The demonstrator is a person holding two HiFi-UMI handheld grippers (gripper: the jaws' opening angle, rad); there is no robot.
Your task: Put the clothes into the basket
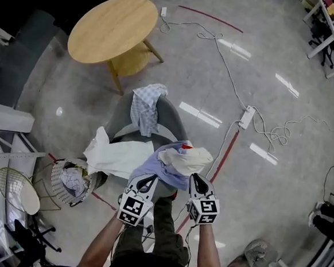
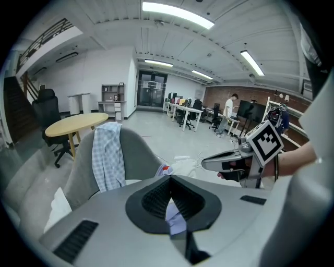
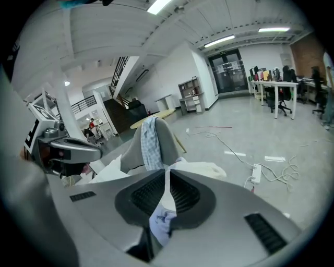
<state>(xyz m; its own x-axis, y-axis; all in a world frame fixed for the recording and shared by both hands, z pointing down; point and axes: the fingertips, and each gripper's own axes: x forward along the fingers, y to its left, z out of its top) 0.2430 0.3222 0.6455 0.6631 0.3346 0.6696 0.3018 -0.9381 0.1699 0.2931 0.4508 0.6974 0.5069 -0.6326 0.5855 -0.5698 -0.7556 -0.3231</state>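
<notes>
A lavender shirt (image 1: pixel 159 168) bundled with a cream garment (image 1: pixel 186 158) hangs over the front of a grey chair (image 1: pixel 169 117). My left gripper (image 1: pixel 146 182) is shut on the lavender cloth (image 2: pixel 176 219). My right gripper (image 1: pixel 195 180) is shut on the same bundle, with lavender and white fabric (image 3: pixel 161 221) pinched between its jaws. A white garment (image 1: pixel 117 156) lies on the seat. A blue checked cloth (image 1: pixel 146 107) drapes over the backrest. The wire basket (image 1: pixel 57 192) stands on the floor to the left and holds some clothes.
A round wooden table (image 1: pixel 112 28) stands beyond the chair. A power strip (image 1: pixel 247 116) and cables lie on the floor to the right, with red tape lines (image 1: pixel 222 157) near the chair. A fan (image 1: pixel 17 190) and a rack are at the left edge.
</notes>
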